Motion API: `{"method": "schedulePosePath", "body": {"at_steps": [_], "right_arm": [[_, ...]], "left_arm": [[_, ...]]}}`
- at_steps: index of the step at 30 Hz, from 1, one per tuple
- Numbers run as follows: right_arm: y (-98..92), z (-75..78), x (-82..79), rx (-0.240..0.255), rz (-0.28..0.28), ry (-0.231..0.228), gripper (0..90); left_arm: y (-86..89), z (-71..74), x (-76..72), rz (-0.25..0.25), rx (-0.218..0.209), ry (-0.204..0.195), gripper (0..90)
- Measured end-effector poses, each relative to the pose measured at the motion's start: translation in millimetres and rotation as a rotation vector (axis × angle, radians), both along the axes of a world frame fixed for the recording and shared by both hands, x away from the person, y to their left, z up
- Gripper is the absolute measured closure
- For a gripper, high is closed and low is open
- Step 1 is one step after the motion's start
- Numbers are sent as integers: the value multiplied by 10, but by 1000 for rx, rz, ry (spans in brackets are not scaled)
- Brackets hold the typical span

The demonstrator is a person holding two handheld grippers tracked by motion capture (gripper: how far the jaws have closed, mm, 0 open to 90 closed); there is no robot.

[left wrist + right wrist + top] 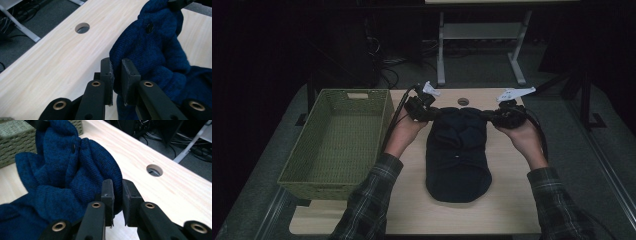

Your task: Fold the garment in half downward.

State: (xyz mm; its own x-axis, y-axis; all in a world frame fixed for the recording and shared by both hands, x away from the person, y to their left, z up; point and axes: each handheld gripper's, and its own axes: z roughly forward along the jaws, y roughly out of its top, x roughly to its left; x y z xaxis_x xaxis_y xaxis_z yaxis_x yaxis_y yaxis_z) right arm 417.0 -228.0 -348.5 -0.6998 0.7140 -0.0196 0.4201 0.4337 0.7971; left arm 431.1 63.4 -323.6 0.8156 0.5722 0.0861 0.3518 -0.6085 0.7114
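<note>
right gripper (117, 195) pinches blue knit garment (62, 180) over wooden table (150, 150); green basket (15, 140) behind

Dark blue knit garment (458, 155) — bunched lengthwise, far end lifted.

— What stands on the table (512, 200) apart from the work in hand?
— A green woven basket (339, 142), on the table's left side and hanging over its left edge.
— Anything in the tabletop itself?
— A round hole (463, 101) near the table's far edge, about midway along it.
— And past the table?
— A white metal frame (482, 45) stands on the floor beyond the far edge, with dark cables (387, 67) lying to its left.
</note>
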Motion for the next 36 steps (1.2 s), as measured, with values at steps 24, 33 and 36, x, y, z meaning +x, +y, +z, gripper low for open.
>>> {"method": "schedulePosePath", "body": {"at_steps": [24,33,36], "right_arm": [[-35,-290,-594,40,96,20,763],[-49,-391,-794,46,122,30,749],[-55,-426,-853,45,127,38,730]], "left_arm": [[119,-302,-540,-72,-16,72,794],[157,-405,-701,-107,-21,97,788],[174,-436,-754,-119,-20,97,784]]}}
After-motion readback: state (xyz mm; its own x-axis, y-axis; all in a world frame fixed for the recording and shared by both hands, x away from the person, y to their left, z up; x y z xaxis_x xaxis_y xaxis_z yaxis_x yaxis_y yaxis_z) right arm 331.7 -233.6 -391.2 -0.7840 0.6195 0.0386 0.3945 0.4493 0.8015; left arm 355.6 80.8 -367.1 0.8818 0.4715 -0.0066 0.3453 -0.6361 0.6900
